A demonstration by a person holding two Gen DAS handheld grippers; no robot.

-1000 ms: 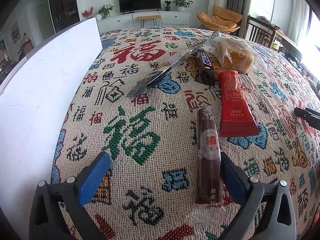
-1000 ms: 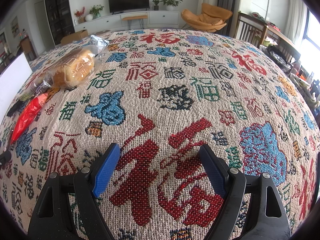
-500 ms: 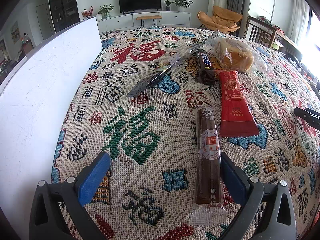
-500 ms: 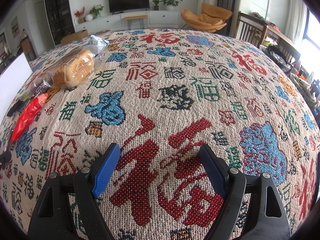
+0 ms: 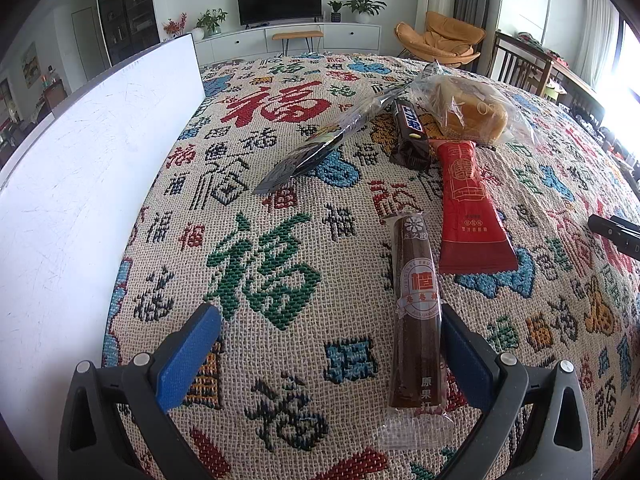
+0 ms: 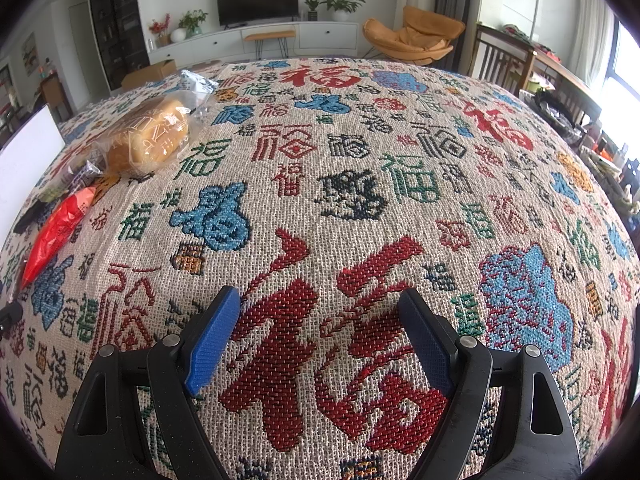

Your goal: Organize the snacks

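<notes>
In the left wrist view several snacks lie on the patterned cloth: a brown fruit-roll stick (image 5: 416,312), a red packet (image 5: 468,208), a dark chocolate bar (image 5: 408,134), a bagged bread bun (image 5: 472,114) and a long dark foil packet (image 5: 320,148). My left gripper (image 5: 326,340) is open and empty; the brown stick lies just inside its right finger. My right gripper (image 6: 318,334) is open and empty over bare cloth. The bun (image 6: 148,136) and red packet (image 6: 56,228) sit far to its left.
A white box wall (image 5: 80,200) stands along the left side of the table, also at the right wrist view's left edge (image 6: 28,160). The right gripper's tip shows at the left view's right edge (image 5: 616,232). Chairs and a TV cabinet stand beyond the table.
</notes>
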